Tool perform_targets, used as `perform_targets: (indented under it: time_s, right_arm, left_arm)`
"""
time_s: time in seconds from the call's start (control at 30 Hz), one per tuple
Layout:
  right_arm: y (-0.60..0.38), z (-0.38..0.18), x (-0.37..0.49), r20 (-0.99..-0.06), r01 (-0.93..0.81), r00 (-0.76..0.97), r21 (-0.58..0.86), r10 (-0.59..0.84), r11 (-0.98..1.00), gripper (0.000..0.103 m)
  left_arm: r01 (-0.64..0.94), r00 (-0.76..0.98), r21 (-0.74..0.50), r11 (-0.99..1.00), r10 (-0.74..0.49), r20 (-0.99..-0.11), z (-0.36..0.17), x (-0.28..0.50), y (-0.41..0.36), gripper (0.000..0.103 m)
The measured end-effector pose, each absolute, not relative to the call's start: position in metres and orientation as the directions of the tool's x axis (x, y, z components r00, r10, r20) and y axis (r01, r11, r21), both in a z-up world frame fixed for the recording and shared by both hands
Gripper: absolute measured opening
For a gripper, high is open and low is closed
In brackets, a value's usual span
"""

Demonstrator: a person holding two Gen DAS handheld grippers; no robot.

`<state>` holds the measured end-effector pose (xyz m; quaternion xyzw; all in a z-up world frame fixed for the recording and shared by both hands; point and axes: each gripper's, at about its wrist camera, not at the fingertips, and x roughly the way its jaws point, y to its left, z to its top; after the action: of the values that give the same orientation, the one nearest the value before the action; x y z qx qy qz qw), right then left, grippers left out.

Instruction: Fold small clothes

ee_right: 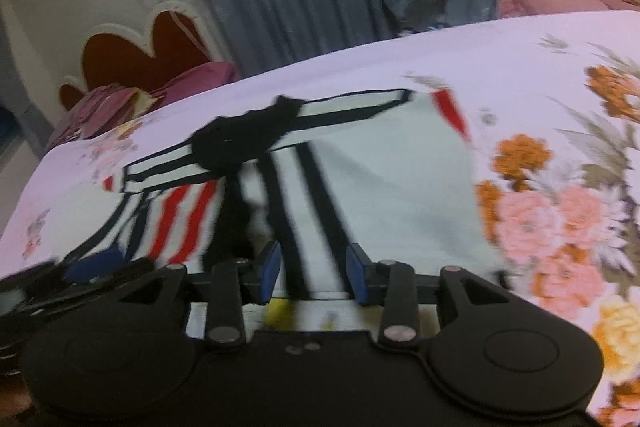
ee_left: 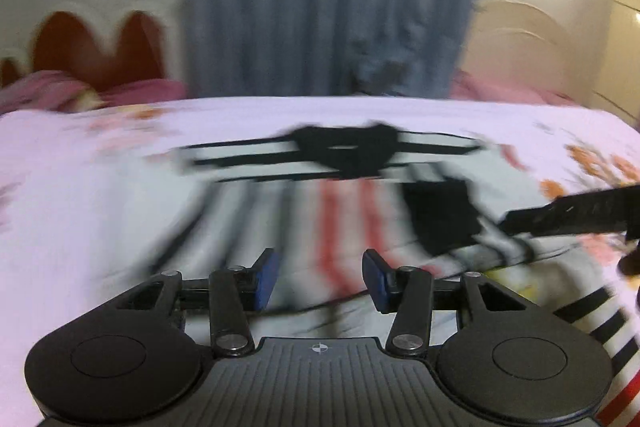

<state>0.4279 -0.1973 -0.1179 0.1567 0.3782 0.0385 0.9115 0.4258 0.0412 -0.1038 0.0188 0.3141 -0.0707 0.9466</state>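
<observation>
Here the shirt is lying flat on the bed, collar at the far side, so its long axis is running away from both grippers. The right gripper is hovering over the near hem, jaws apart and empty. The left gripper (also parted, holding nothing) is hanging above the striped part beside it.

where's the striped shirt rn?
The striped shirt lies spread on the floral bedsheet, centre of both wrist views, just ahead of the open jaws of both grippers.
</observation>
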Motion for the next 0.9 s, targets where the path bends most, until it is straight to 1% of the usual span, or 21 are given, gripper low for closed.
perform_targets:
  time_s: [0.03, 0.07, 0.1, 0.17, 0.23, 0.27, 0.33, 0.4, 0.43, 0.47, 0.57, 0.67, 0.73, 0.77, 0.8, 0.9]
  right_arm:
    - [-0.193, -0.120, 0.431, -0.678, 0.041, 0.709, 0.314, 0.194, 0.948, 0.036]
    - [-0.188, -0.122, 0.435, -0.681, 0.040, 0.707, 0.309, 0.191, 0.950, 0.035]
    - [-0.186, -0.125, 0.439, -0.686, 0.048, 0.704, 0.303, 0.183, 0.952, 0.034]
    - [-0.186, -0.131, 0.448, -0.701, 0.093, 0.697, 0.300, 0.153, 0.950, 0.036]
    - [-0.188, -0.136, 0.456, -0.706, 0.120, 0.693, 0.315, 0.148, 0.941, 0.036]
    - [-0.187, -0.138, 0.460, -0.709, 0.123, 0.690, 0.314, 0.146, 0.941, 0.036]
    - [-0.182, -0.139, 0.468, -0.711, 0.109, 0.687, 0.302, 0.148, 0.947, 0.036]
    - [-0.175, -0.140, 0.475, -0.716, 0.087, 0.683, 0.274, 0.143, 0.958, 0.035]
    - [-0.171, -0.140, 0.478, -0.721, 0.079, 0.679, 0.258, 0.138, 0.963, 0.031]
    - [-0.168, -0.141, 0.481, -0.725, 0.071, 0.675, 0.246, 0.135, 0.967, 0.026]
    - [-0.160, -0.141, 0.487, -0.733, 0.025, 0.667, 0.204, 0.136, 0.979, 0.010]
    - [-0.159, -0.124, 0.479, -0.688, -0.012, 0.712, 0.186, 0.139, 0.982, 0.007]
    - [-0.164, -0.104, 0.464, -0.626, -0.012, 0.769, 0.182, 0.125, 0.983, 0.006]
    - [-0.167, -0.097, 0.458, -0.606, 0.006, 0.789, 0.164, 0.097, 0.986, 0.006]
    - [-0.171, -0.096, 0.455, -0.606, 0.024, 0.792, 0.148, 0.071, 0.989, 0.006]
    - [-0.181, -0.117, 0.463, -0.680, 0.053, 0.732, 0.119, 0.043, 0.992, 0.006]
  left_arm:
    - [0.105, 0.794, 0.019, 0.994, -0.073, -0.604, -0.107, 0.420, 0.059, 0.046]
    - [0.071, 0.791, 0.047, 0.996, -0.027, -0.612, -0.111, 0.415, 0.075, 0.042]
    - [0.045, 0.783, 0.059, 0.997, 0.001, -0.622, -0.115, 0.414, 0.089, 0.041]
    - [-0.002, 0.759, 0.065, 0.998, 0.044, -0.649, -0.125, 0.413, 0.115, 0.041]
    - [-0.013, 0.749, 0.081, 0.997, 0.063, -0.660, -0.135, 0.417, 0.128, 0.041]
    - [-0.005, 0.742, 0.090, 0.996, 0.065, -0.667, -0.139, 0.420, 0.131, 0.041]
    - [0.025, 0.743, 0.127, 0.992, 0.066, -0.666, -0.142, 0.431, 0.127, 0.037]
    - [0.041, 0.752, 0.140, 0.989, 0.062, -0.656, -0.142, 0.435, 0.123, 0.031]
    - [0.045, 0.754, 0.135, 0.990, 0.055, -0.655, -0.142, 0.438, 0.122, 0.028]
    - [0.045, 0.751, 0.133, 0.990, 0.054, -0.658, -0.145, 0.441, 0.123, 0.023]
    - [0.030, 0.748, 0.095, 0.995, 0.041, -0.663, -0.147, 0.448, 0.126, 0.015]
    - [0.037, 0.747, 0.072, 0.997, 0.021, -0.665, -0.146, 0.451, 0.132, 0.013]
    - [0.046, 0.742, 0.070, 0.996, 0.012, -0.671, -0.151, 0.458, 0.133, 0.013]
    - [0.049, 0.740, 0.067, 0.997, 0.009, -0.673, -0.152, 0.459, 0.133, 0.013]
    - [0.051, 0.738, 0.064, 0.997, 0.006, -0.675, -0.152, 0.460, 0.133, 0.013]
    - [0.059, 0.733, 0.060, 0.996, -0.002, -0.680, -0.152, 0.462, 0.135, 0.013]
